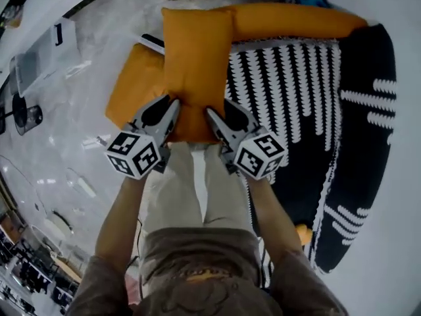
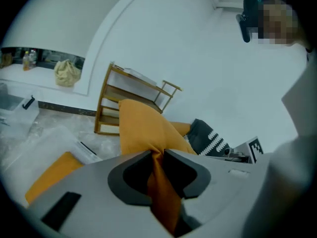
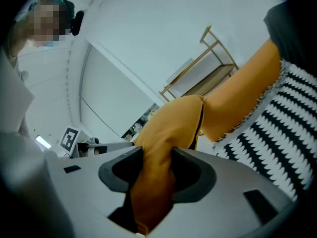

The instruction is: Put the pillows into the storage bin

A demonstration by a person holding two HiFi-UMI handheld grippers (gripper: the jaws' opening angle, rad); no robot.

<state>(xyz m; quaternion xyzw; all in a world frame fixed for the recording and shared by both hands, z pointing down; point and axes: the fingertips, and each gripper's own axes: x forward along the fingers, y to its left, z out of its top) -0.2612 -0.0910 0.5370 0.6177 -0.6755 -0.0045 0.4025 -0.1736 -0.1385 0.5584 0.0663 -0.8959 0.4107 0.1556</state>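
An orange pillow [image 1: 196, 64] hangs in the air in front of me, held by its near edge. My left gripper [image 1: 173, 112] is shut on its left corner, and the orange cloth [image 2: 141, 125] is pinched between the jaws of the left gripper [image 2: 157, 155]. My right gripper [image 1: 213, 118] is shut on the right corner, with the pillow's fabric [image 3: 173, 120] bunched between the jaws of the right gripper [image 3: 157, 155]. A second orange pillow [image 1: 135, 78] lies flat on the floor to the left. A clear plastic bin [image 1: 46, 48] stands further left.
A long orange cushion [image 1: 296, 20] lies along the far edge of a black-and-white patterned blanket [image 1: 289, 84] at right. A wooden rack [image 2: 124, 100] stands by the white wall. Small items lie on the marble floor [image 1: 85, 143] at left. My legs [image 1: 197, 189] are below the grippers.
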